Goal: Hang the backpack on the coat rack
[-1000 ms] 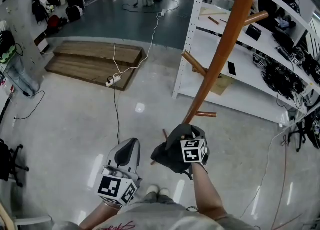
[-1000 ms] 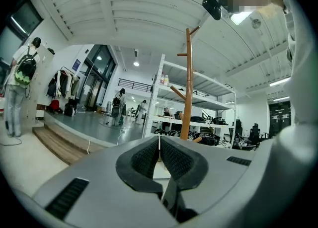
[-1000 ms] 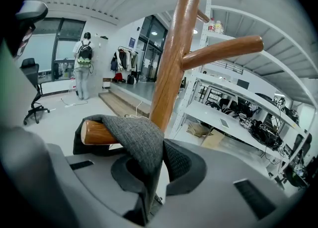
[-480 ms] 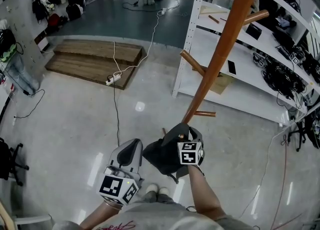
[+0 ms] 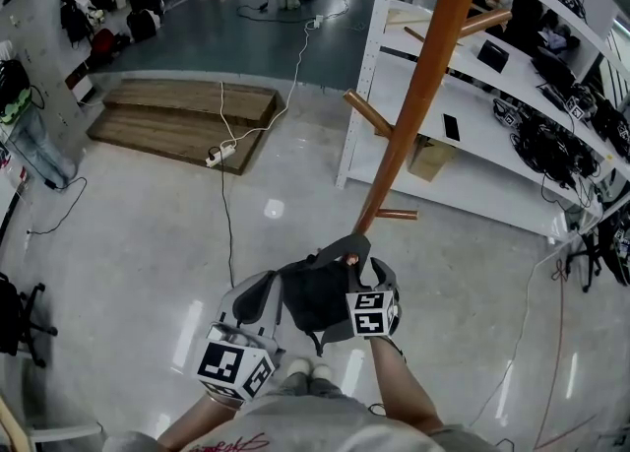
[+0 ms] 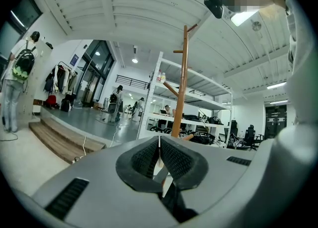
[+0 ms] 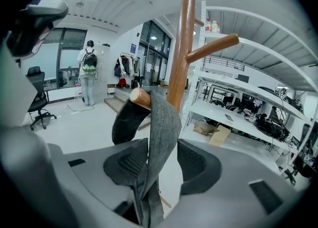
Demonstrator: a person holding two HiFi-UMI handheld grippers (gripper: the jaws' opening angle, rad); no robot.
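Observation:
The brown wooden coat rack [image 5: 418,96] rises in front of me. A dark backpack [image 5: 313,294] hangs low beside it, between my two grippers. In the right gripper view its grey strap [image 7: 161,132] is looped over a low peg [image 7: 141,98] of the rack [image 7: 180,48]. My right gripper [image 7: 161,161] [image 5: 356,273] has its jaws opening; the strap hangs slack between the pads, and the right pad stands clear of it. My left gripper [image 5: 258,290] [image 6: 159,155] is shut on nothing, just left of the bag, pointing at the rack pole [image 6: 183,83].
White shelving [image 5: 472,145] with boxes and gear stands behind the rack. A low wooden platform [image 5: 187,120] and a white cable with a power strip [image 5: 224,157] lie at the far left. A person [image 7: 89,78] and an office chair [image 7: 39,105] stand far off.
The right gripper has drawn back toward me and its jaws have parted. The backpack has swung left from under that gripper and now hangs by its strap next to the left gripper.

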